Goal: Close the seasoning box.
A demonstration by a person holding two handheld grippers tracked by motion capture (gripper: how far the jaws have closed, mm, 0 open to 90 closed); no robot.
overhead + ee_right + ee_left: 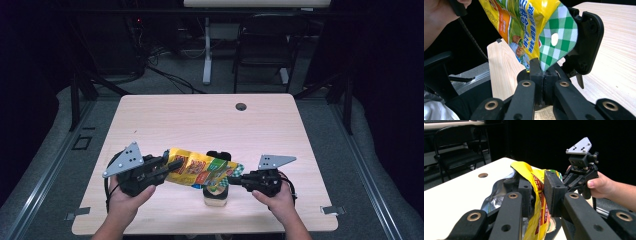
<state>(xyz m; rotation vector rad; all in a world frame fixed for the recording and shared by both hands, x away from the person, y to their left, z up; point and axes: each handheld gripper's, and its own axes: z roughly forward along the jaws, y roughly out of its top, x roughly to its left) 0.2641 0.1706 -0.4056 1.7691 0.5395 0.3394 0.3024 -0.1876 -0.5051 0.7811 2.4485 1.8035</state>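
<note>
I see a yellow snack bag held up in the air between my two grippers, low on the table, near the 6 o'clock edge. It hangs just above a small jar with a pale body and a black lid part behind it.

My left gripper is at 9 o'clock from the bag. In the left gripper view its jaws are squeezed on the yellow edge of the bag, and I can see the shiny silver inside, so I think that end is open. My right gripper is at 3 o'clock from the bag. In the right gripper view its jaws are pinched tight on the green checked corner, by the little round hole.

I think the bag is very light and soft. It bends and crinkles, and it sags a bit in the middle. The plastic looks smooth, so it could slip out if I hold it loosely. The food inside may break if I squeeze the puffy middle.

So the best places to hold are the flat sealed ends, just where my grippers are now. If I tip it toward the jar, I should go slow, or things may spill on the table.
</note>
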